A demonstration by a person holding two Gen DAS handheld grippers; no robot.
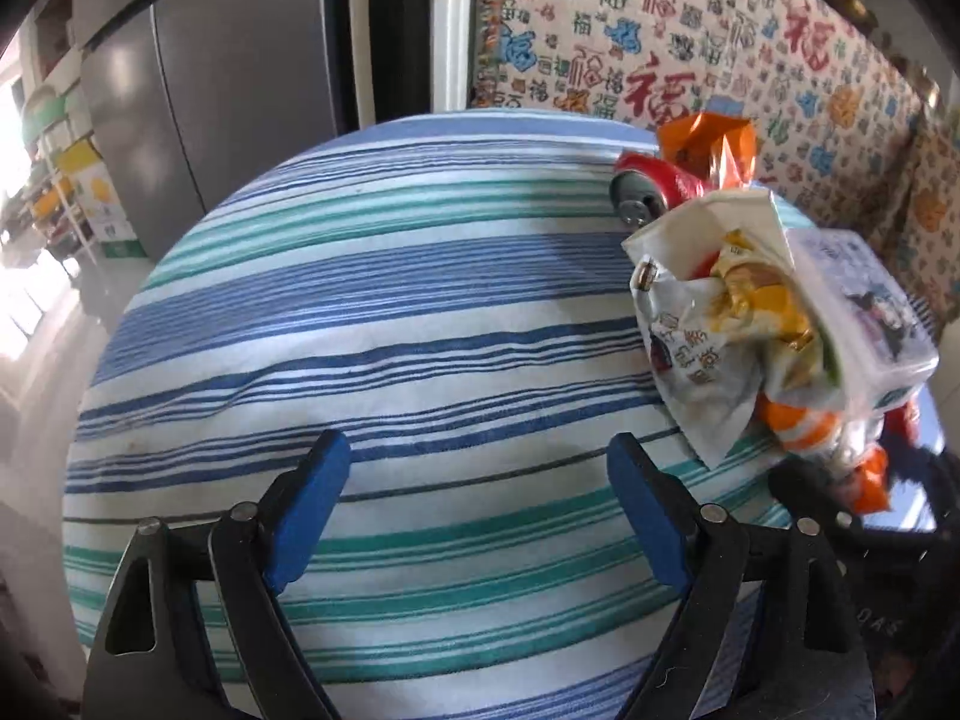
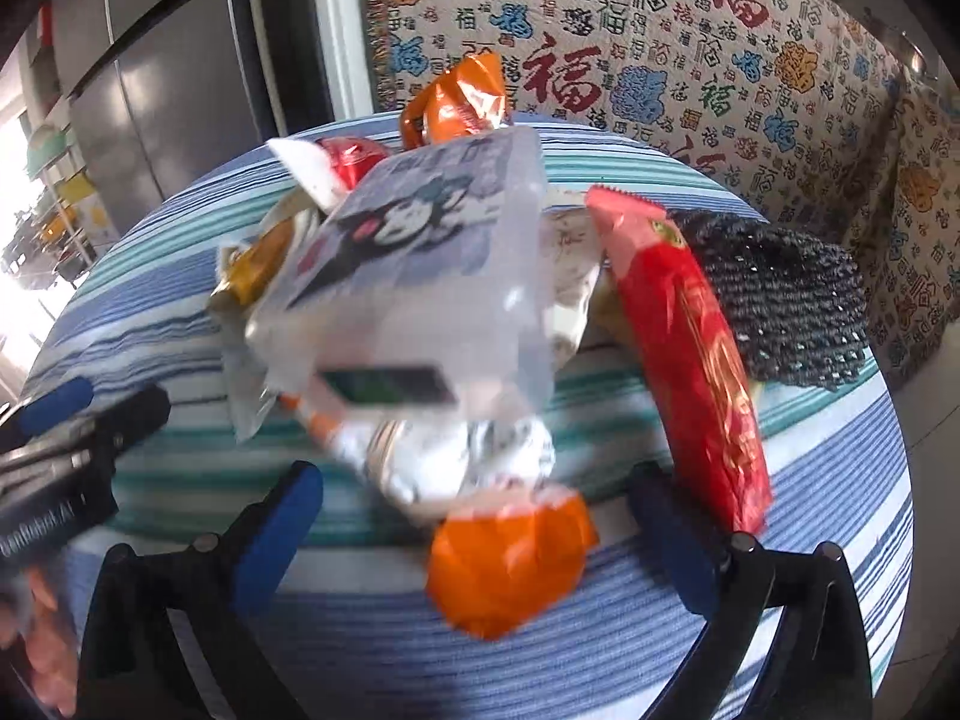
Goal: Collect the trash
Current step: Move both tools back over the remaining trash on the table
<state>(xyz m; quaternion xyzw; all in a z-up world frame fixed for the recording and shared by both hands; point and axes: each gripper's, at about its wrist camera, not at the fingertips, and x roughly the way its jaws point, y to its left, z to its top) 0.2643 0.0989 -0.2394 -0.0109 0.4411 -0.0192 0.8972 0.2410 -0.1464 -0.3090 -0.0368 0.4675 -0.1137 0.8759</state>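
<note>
Snack wrappers heaped on a round table (image 1: 372, 324) under a striped cloth — a clear plastic box (image 2: 420, 276) printed with a cartoon sits tilted atop crumpled foil bags, with a long red packet (image 2: 690, 354) leaning toward the table's right edge and a red can (image 1: 645, 186) lying on its side near the far edge.

The right gripper (image 2: 474, 525) hovers with its jaws spread wide; an orange wrapper (image 2: 507, 564) lies between them, unpinched as far as the blur allows.

The left gripper (image 1: 480, 492) is likewise spread over bare cloth, the pile (image 1: 750, 312) off to its right and well clear of its jaws.

By the look of it the stuff is light, crackly and slippery — best pinched at a crumpled fold rather than a flat face; the box seems stiffer and likely to slide.
</note>
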